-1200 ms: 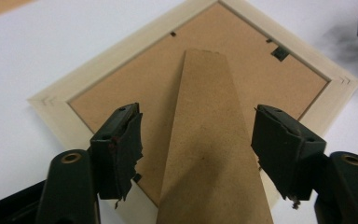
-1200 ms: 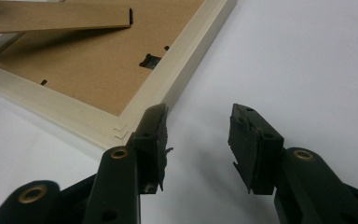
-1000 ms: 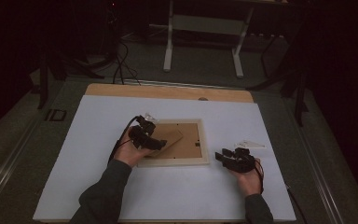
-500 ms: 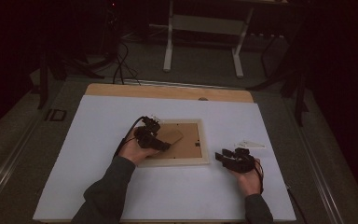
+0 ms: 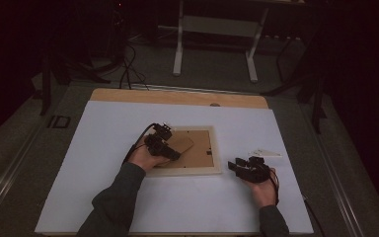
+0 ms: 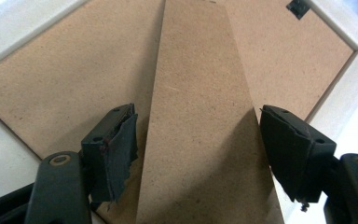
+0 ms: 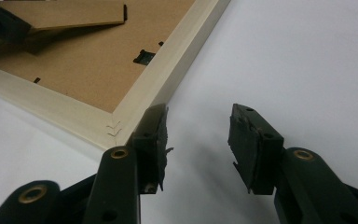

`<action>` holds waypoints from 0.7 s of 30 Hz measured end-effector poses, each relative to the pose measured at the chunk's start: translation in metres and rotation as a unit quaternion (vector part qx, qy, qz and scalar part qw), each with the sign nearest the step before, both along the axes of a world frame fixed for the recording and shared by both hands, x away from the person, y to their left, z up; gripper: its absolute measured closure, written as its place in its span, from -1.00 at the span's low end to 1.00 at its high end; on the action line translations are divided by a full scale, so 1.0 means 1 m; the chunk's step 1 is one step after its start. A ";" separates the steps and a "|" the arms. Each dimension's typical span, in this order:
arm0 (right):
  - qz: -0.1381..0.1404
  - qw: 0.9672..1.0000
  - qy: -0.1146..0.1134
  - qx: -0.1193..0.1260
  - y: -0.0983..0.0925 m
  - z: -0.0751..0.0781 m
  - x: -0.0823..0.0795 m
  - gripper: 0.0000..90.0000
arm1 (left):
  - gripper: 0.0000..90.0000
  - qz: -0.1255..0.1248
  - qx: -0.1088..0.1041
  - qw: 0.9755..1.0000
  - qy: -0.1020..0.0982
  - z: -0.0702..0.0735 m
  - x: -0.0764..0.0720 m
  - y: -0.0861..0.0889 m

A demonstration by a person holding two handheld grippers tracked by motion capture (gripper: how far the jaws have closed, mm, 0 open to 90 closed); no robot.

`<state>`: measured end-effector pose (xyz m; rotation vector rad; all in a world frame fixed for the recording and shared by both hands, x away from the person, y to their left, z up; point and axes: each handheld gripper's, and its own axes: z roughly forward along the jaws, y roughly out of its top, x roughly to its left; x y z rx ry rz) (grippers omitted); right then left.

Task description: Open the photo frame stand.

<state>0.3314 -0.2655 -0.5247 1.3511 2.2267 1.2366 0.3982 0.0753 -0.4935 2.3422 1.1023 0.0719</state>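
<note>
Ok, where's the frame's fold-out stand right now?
In the left gripper view the stand lies on the frame's backing board, between the open jaws of the left gripper; in the high view, mid-table, left of the right gripper.

One picture frame [image 5: 183,169] lies face down on the one white table [image 5: 103,148]. On the frame's brown backing there is one fold-out stand flap [image 6: 200,116]. Three small black clips show along the backing's edge: one [image 7: 144,57] nearest the frame's corner, one [image 7: 37,80] along the lower rail, one [image 6: 298,8] at the far corner. Two grippers are counted: the left gripper [image 5: 165,145] over the frame, the right gripper [image 5: 239,165] just right of it. One small white slip [image 5: 265,153] lies right of the frame.
</note>
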 end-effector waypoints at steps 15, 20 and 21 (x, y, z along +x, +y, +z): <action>0.000 1.000 0.001 0.000 0.000 -0.001 0.000 0.25 | -0.16 -0.021 0.017 1.000 0.000 -0.001 -0.001 -0.005; 0.000 1.000 0.002 0.000 0.000 -0.001 0.000 0.25 | -0.16 -0.027 0.028 0.999 -0.016 0.000 -0.004 -0.006; 0.000 1.000 0.002 0.000 0.000 -0.001 0.000 0.25 | -0.16 -0.028 0.034 0.999 -0.026 0.000 -0.006 -0.008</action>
